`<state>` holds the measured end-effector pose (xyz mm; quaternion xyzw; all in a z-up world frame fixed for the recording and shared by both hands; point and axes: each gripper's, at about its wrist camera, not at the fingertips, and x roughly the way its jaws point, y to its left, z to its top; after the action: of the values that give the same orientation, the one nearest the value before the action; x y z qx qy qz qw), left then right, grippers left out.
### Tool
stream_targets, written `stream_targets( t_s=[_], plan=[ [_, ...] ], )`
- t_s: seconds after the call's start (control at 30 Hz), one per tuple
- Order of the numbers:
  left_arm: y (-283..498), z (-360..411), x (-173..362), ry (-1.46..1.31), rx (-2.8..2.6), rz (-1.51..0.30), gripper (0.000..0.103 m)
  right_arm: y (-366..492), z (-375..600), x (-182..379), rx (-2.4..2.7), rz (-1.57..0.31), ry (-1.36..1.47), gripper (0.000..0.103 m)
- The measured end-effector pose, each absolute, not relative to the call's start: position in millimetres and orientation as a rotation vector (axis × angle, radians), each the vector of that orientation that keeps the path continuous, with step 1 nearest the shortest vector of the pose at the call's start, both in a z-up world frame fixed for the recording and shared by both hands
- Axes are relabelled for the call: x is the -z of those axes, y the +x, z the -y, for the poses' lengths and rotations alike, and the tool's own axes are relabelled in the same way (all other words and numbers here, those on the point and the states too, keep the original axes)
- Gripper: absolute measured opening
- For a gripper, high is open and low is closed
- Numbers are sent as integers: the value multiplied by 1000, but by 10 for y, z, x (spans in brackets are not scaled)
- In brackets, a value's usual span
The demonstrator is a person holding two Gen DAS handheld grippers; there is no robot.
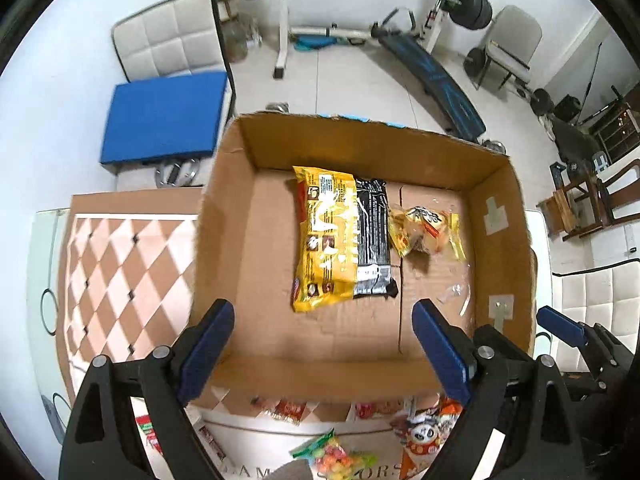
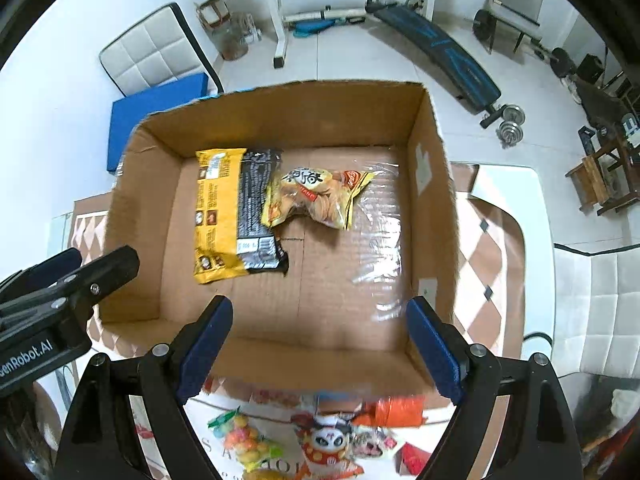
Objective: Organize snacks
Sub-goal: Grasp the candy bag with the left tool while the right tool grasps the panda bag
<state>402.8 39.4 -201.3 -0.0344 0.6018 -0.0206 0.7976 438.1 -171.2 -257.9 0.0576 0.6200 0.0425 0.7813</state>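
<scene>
Both grippers hang over the near wall of the cardboard box (image 2: 272,120): the left gripper (image 1: 324,344) and the right gripper (image 2: 320,340) each have their blue pads spread wide with nothing between them. Inside the box, a large yellow-and-black snack bag (image 2: 236,212) lies flat toward the left side, and a smaller yellow cracker packet (image 2: 316,196) rests just beside it, its edge overlapping the bigger bag. Loose snacks wait outside on the checkered table (image 1: 120,264) in front of the box: a panda-printed packet (image 2: 328,440) and a bag of coloured candy balls (image 2: 244,440).
</scene>
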Motion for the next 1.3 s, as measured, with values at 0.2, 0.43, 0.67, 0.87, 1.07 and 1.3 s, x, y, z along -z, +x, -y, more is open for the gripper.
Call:
stream_targets(
  t_s=[0.2,0.43,0.67,0.87,1.07,1.3],
  plan=[
    [3592,-396,1744,-69,28,-1235,91,3961,1703,2277,-104,-1286,133,91],
    [2985,-439,1903,-93,-13,-1298,91,3394,1781,2385,-112,-1352,170,91],
    [2500,-495,2800,-201,-55,-1560,91,2946,1972,3209,-79,-1578,229,85],
    [2462,-530,3488,-431,-74,-1714,91,2859,2058,3836,-73,-1714,341,73],
    [2604,-507,3922,-598,-131,-1792,91,2810,2071,4027,-80,-1746,413,69],
    [2637,-294,4073,-463,-128,-1816,62,2796,1986,4038,-84,-1754,379,69]
  ],
)
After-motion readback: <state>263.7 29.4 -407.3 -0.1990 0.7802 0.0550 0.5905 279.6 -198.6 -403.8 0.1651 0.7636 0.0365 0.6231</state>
